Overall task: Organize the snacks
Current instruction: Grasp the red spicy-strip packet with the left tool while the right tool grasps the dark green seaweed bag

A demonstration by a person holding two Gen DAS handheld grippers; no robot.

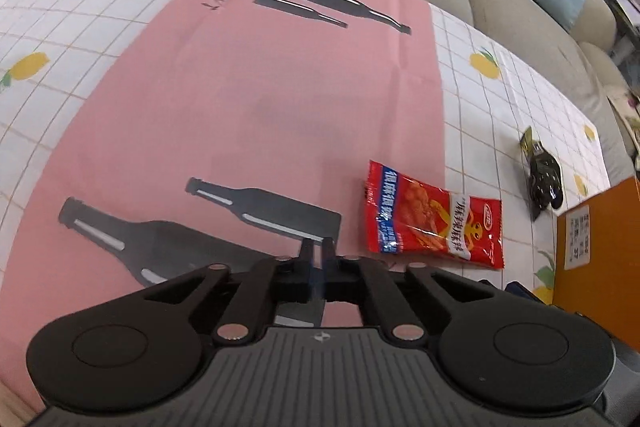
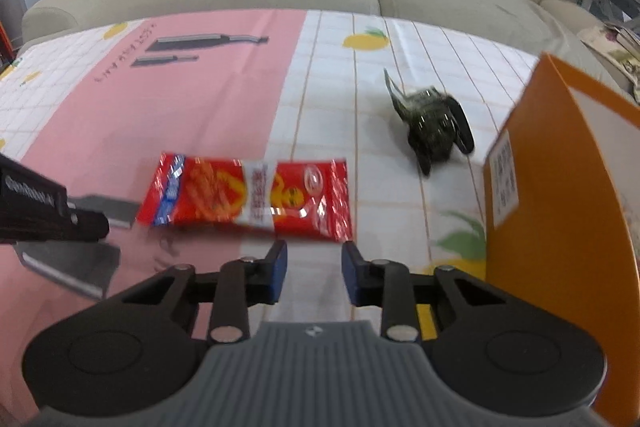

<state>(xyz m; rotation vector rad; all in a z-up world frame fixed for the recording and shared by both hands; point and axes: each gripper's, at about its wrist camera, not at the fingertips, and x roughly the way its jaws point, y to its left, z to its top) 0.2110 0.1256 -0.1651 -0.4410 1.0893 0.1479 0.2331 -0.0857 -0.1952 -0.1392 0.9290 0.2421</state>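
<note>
From the left wrist, the left gripper (image 1: 318, 245) is seen with jaws shut and empty beside the red snack packet (image 1: 434, 215). From the right wrist, the right gripper (image 2: 314, 257) is held part-open just short of the packet, which lies flat on the tabletop (image 2: 380, 99); light, crinkly and slippery, it is best pinched at an edge seam.

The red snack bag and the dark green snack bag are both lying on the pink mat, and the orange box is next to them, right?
Not quite. Only the red snack bag touches the pink mat, lying across its edge. The dark green snack bag lies on the white checked lemon cloth, apart from the mat. The right wrist view shows this. The orange box is indeed next to them.
</note>
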